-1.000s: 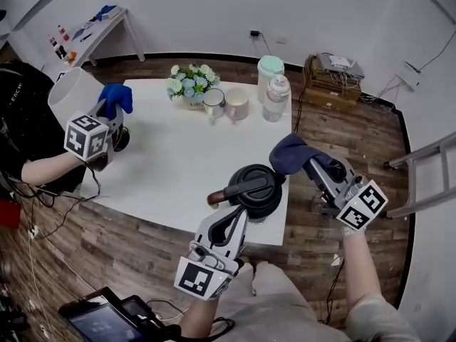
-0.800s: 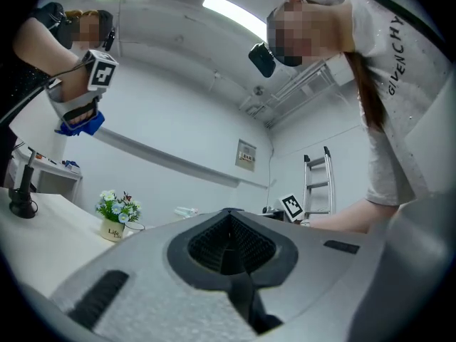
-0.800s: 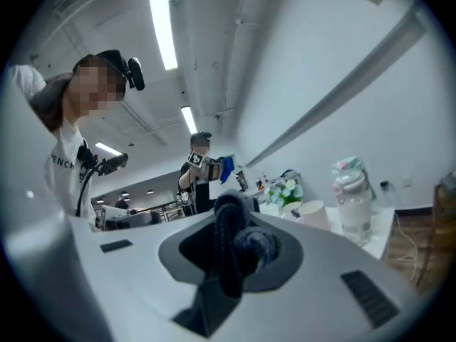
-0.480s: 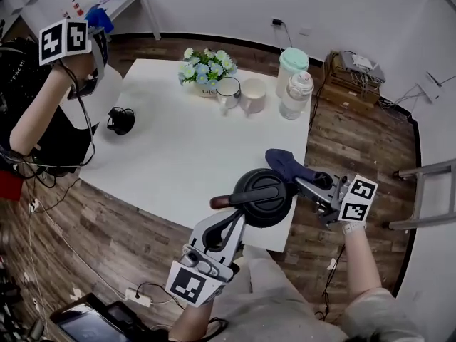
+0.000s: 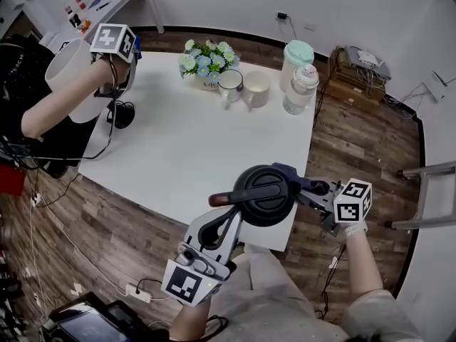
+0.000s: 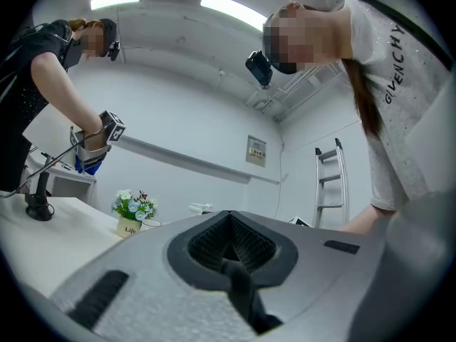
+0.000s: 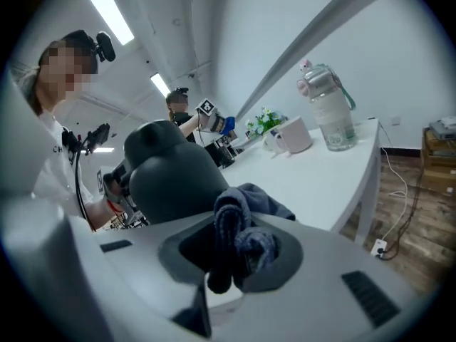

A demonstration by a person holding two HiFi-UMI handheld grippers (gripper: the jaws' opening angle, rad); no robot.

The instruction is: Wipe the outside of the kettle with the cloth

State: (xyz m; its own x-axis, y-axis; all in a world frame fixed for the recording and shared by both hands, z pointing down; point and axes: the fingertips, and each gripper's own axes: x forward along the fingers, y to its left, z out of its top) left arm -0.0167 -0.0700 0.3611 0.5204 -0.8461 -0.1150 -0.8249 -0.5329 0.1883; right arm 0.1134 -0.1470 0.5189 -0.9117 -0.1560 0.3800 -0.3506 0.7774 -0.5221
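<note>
While the left gripper point(image 5: 237, 206) is clamped shut on the kettle's handle, the dark kettle point(image 5: 262, 194) sits at the near edge of the white table point(image 5: 178, 148). I cannot tell whether it rests on the top or hangs just above it. The right gripper point(image 5: 314, 189) is closed on a bunched navy cloth point(image 5: 288, 172), which lies at the kettle's right flank, touching it or nearly so.

To wipe well, the left grip probably has to stay firm so the kettle does not swing. The soft bunch of cloth, not the hard jaw tips, should press on the wall. Little cloth hangs free, so short strokes around the belly look safest. The left gripper would then turn the kettle to bring round the side that the handle covers.

A second person point(image 5: 53, 109) stands at the table's far left, one arm raised. A ladder point(image 5: 427, 191) leans off to the right. Along the far edge, well apart from the work, stand a jar point(image 5: 296, 57), a bottle point(image 5: 302, 87), flowers point(image 5: 206, 55) and two mugs point(image 5: 242, 87). Nothing lies between cloth and kettle, though the table edge is very close beneath.
</note>
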